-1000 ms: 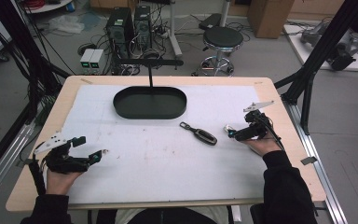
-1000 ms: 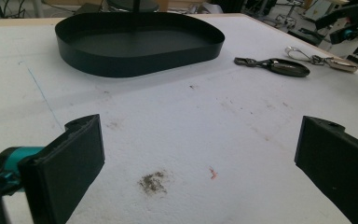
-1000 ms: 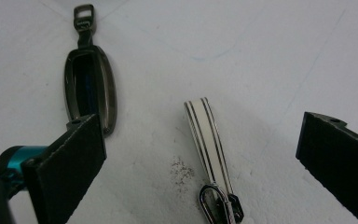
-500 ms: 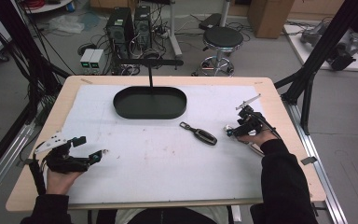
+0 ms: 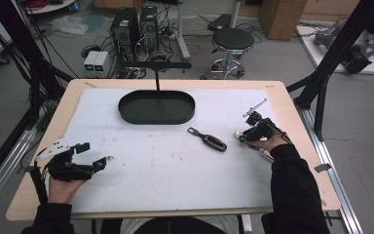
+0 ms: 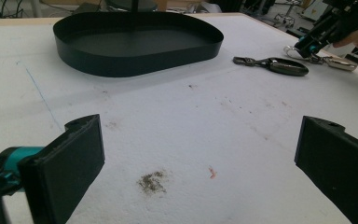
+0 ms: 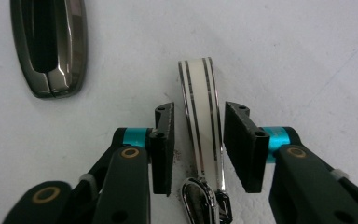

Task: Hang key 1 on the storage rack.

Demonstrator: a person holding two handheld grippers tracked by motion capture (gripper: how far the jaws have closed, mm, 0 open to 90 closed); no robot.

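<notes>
A white strap with dark stripes [image 7: 200,107] and a metal clasp lies flat on the white mat. My right gripper [image 7: 199,122] is open, with one jaw on each side of the strap and a small gap on both sides. A dark, glossy key fob [image 7: 49,46] lies just beyond it to the left, seen mid-table in the high view as key fob [image 5: 209,140]. In the high view my right gripper [image 5: 241,136] sits to the fob's right. My left gripper [image 5: 95,153] rests at the near left, wide open and holding nothing.
A black oval tray [image 5: 126,114] with a post and crossbar stands at the back centre, its wall [image 6: 135,63] ahead of the left gripper. The table edge runs close by the right hand. The mat has small stains.
The right gripper has shifted slightly over the strap, a little toward the far side. The left gripper and the key fob have not moved.
</notes>
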